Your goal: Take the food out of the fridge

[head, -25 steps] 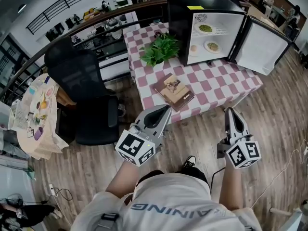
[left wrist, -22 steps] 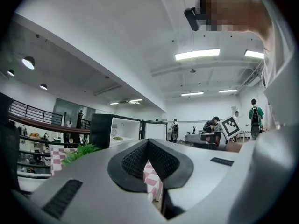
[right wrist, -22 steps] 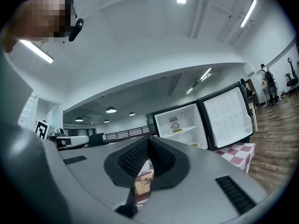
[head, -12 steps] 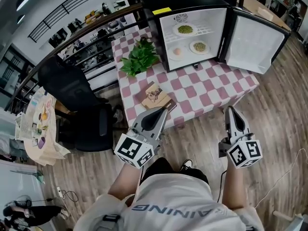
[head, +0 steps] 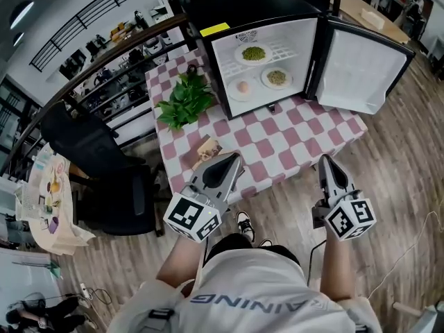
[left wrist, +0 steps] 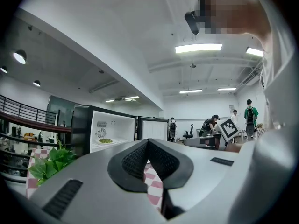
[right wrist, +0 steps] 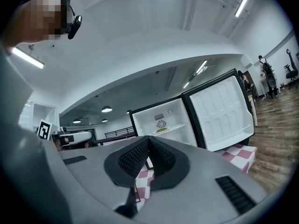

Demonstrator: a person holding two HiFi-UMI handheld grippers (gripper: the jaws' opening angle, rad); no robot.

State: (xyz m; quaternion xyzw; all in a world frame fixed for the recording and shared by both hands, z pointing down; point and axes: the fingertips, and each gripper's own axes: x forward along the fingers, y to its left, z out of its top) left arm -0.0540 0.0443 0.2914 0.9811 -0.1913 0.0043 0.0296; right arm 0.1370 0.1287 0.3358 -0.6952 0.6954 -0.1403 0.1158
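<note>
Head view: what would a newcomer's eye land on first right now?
The black fridge stands out on the pink-checked table, its door swung wide to the right and three plates of food on its white shelves. Next come the leafy green plant left of it and, in the foreground, the left hand-held gripper and right hand-held gripper, both shut and empty, pointing toward the table.

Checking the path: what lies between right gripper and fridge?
Head view: only bare checkered tablecloth between right gripper and fridge; book and plant lie leftward.

Glossy black fridge (head: 239,7), wood-plank floor (head: 402,159)
</note>
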